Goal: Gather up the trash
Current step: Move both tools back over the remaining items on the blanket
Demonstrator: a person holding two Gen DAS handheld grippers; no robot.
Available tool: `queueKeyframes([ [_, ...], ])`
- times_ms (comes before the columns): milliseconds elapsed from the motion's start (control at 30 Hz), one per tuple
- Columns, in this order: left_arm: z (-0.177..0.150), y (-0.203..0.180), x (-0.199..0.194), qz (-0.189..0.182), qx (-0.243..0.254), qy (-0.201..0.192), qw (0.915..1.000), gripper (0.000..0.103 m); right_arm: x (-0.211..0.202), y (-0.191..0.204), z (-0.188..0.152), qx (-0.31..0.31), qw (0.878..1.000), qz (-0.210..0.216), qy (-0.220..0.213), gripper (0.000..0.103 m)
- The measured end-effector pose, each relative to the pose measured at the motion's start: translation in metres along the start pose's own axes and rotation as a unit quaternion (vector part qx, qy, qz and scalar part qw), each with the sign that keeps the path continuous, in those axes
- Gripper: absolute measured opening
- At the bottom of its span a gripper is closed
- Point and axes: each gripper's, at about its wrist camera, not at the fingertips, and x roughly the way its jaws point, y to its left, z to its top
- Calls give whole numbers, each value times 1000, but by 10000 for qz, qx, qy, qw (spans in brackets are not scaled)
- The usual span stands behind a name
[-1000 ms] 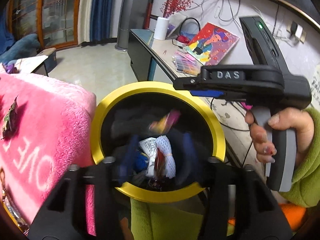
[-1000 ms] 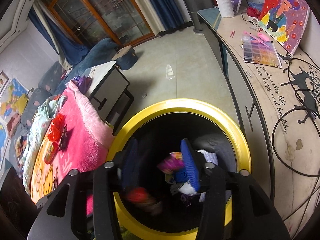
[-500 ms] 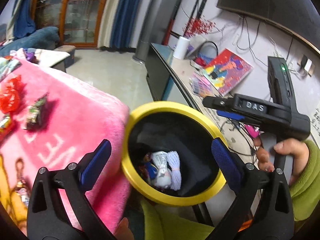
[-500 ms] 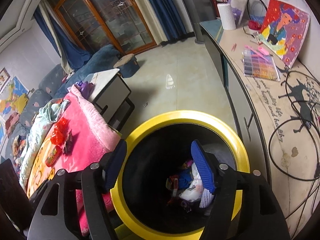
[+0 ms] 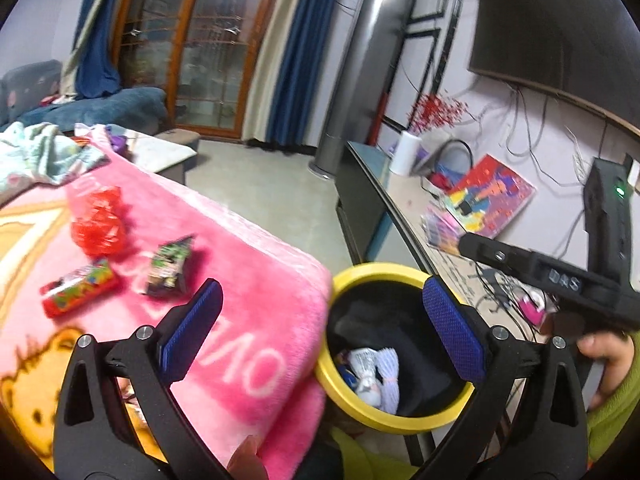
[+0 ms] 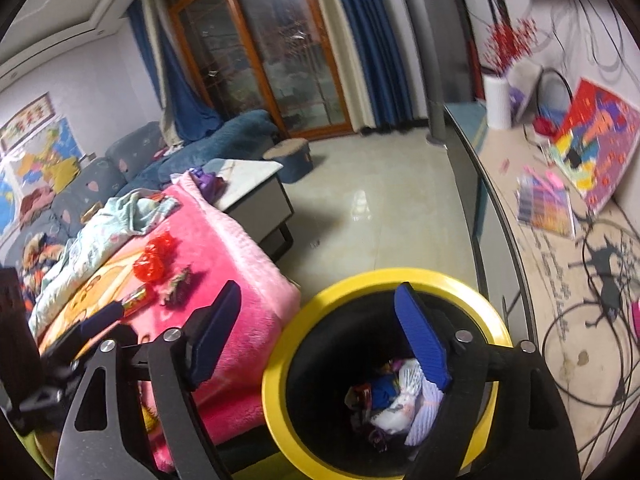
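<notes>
trash: red wrapper, dark packet, candy bar on pink blanket, beside bin
left tongs: wide apart, empty
right tongs: opening, empty
tip: one piece per tong, pinch clear of the plush

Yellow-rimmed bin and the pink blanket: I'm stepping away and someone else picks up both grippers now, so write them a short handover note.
Left gripper: open, empty.
Right gripper: jaws opening, nothing between them, above the bin.
Bin: beside the pink blanket, already holding several wrappers and a white net sleeve.
Left on the blanket: crumpled red wrapper, dark green snack packet, red candy pack.
Next, probably: pick up those three and drop them into the bin. Any trash beyond them can't be told from here.
</notes>
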Motion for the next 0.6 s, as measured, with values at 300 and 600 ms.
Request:
queueKeyframes([
  [300,7,38,-23,429,-337,-295,9981,92,-2,43,-10,-587,9980,193,-90,82],
  [600,11,68,-44,894,-436,-556,9935,92,5,78,-23,-977,9944,395,60,83],
])
